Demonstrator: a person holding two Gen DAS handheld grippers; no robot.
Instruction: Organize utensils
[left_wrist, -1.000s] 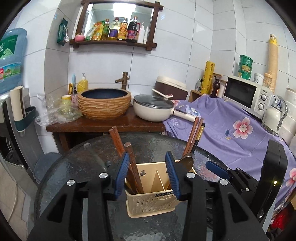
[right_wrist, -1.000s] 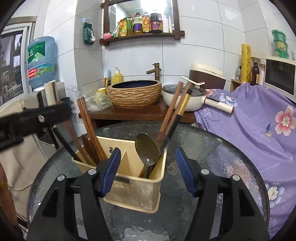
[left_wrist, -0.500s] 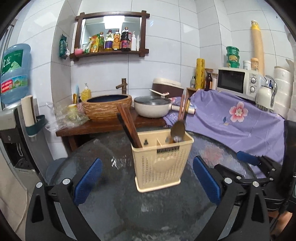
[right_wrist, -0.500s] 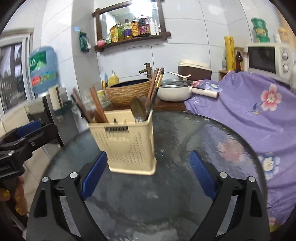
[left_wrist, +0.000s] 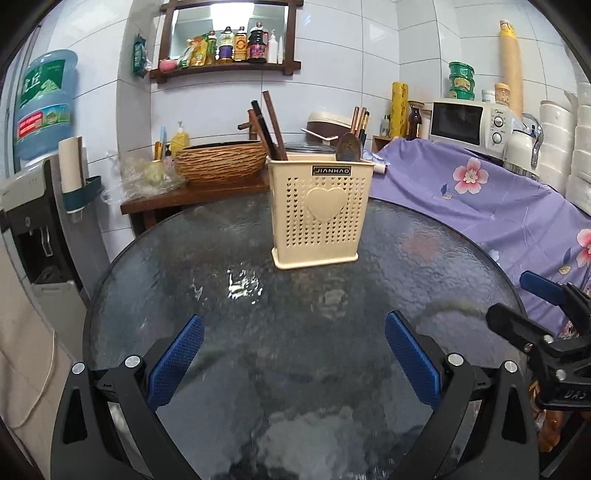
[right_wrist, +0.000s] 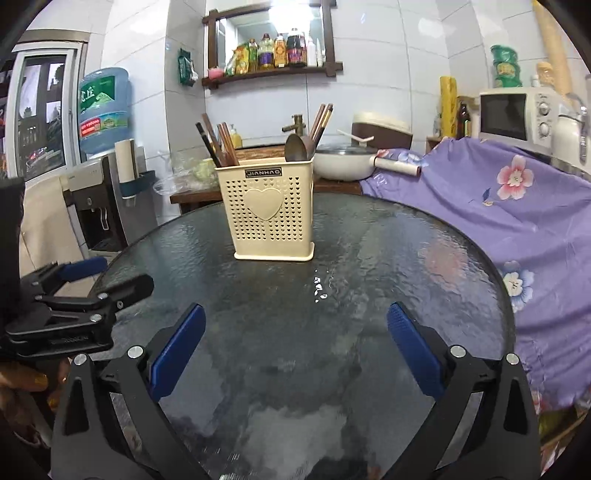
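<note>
Round glass bench (left_wrist: 295, 332), cream utensil holder (left_wrist: 319, 210) standing upright, left gripper (left_wrist: 294, 345) jaws wide apart and empty, right gripper (right_wrist: 296, 338) jaws still opening, nothing between them, both well short of holder

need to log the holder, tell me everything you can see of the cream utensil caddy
The cream utensil caddy is a boxy plastic holder with perforated walls, a raised heart on its front and a dark JIANHAO label near the rim. It stands upright on the glass table, touched by neither gripper. Brown chopsticks lean out of its left side; a dark spoon and more sticks rise on the right.
</note>
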